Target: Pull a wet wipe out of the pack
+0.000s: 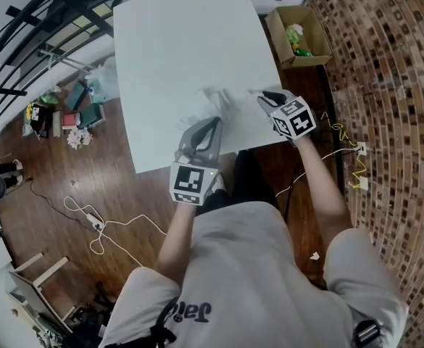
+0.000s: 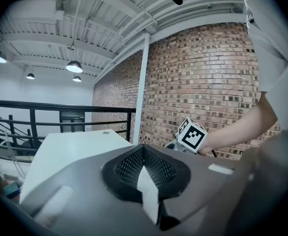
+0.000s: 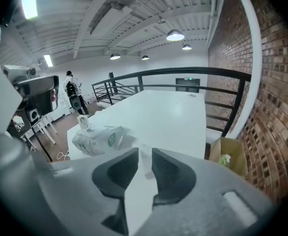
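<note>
1. The wet wipe pack lies on the white tabletop, near the person's edge of it. It sits between the two grippers and looks soft and crumpled.
2. A wet wipe runs from the pack's side to the right gripper. Its jaws are drawn in narrow and pinch this thin white strip.
3. The left gripper has its meshed pads pressed together, and nothing shows between them. In the head view it sits at the near edge, just beside the pack.
4. A cardboard box stands open on the floor beside the tabletop's right edge. It holds small green and yellow things, too small to tell what they are.
</note>
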### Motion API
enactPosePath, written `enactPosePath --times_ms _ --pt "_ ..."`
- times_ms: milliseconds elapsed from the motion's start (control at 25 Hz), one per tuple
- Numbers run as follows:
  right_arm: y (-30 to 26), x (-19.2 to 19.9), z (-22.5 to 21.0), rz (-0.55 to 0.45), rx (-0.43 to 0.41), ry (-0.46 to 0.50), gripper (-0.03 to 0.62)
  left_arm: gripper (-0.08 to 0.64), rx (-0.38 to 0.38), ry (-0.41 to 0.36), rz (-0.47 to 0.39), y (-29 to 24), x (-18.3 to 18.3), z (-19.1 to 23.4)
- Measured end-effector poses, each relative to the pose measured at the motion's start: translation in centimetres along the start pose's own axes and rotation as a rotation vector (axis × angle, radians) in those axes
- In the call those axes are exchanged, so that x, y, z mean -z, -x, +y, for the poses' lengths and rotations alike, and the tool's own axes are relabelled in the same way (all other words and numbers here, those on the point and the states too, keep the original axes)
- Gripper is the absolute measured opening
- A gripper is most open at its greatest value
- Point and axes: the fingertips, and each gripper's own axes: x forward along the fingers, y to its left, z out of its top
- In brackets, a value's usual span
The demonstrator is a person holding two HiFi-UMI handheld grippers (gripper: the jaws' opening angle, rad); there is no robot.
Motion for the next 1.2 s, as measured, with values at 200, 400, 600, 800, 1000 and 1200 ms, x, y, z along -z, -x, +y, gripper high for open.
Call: enactPosePath --times_ms 200,400,600,800,1000,1200 --pt "4.6 -3.1 2.9 -0.150 0.065 -0.046 0.066 0.015 -0.006 -0.003 -0.052 3.7 -0.8 0.0" --pt "10.0 -6.2 9.0 -0.309 0.096 -0.092 0.005 0.015 0.009 -0.004 -0.120 8.1 -3.4 -0.1" --pt "14.4 -6.5 14.7 -0.430 0.099 -0.210 -0.008 0.015 0.025 -0.047 -0.155 11.3 -5.8 -1.3" --pt "17.6 -6.5 18.3 -0.518 0.055 -0.250 -0.008 0.015 -0.070 -0.042 -0.242 13.0 -7.6 -2.6" --pt "20.6 -8.0 20.4 -0.593 0.043 -0.172 -0.008 0.015 -0.152 -0.008 -0.353 16.3 -10.4 -4.5" --pt "25.5 -7.8 23.4 -0.642 0.029 -0.066 -0.008 0.015 -0.305 -0.001 -0.435 19.8 -12.3 -8.2"
